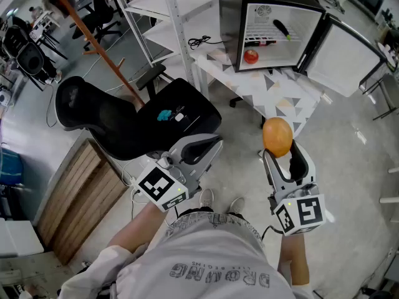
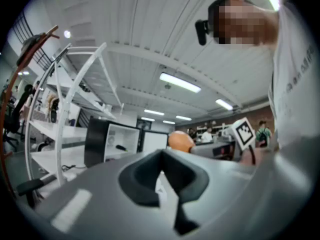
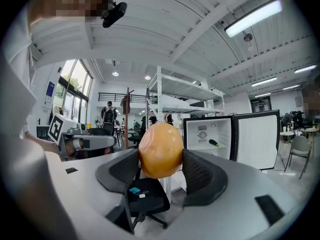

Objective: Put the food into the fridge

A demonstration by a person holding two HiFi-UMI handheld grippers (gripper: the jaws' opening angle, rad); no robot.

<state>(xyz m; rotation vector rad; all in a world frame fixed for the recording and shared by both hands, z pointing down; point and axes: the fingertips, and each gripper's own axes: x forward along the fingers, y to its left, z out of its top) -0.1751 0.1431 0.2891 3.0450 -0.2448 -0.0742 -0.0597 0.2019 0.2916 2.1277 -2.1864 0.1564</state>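
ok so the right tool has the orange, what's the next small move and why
Probably carry the right tool forward toward the fridge without loosening its grip. The orange is clamped between its jaws but sits well short of the fridge. The door already stands wide open, and there looks to be room beside the red food on the fridge floor.

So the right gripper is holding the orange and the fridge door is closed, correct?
Not quite. The fridge door stands wide open, as the head view shows. The rest holds: the right gripper is holding the orange.
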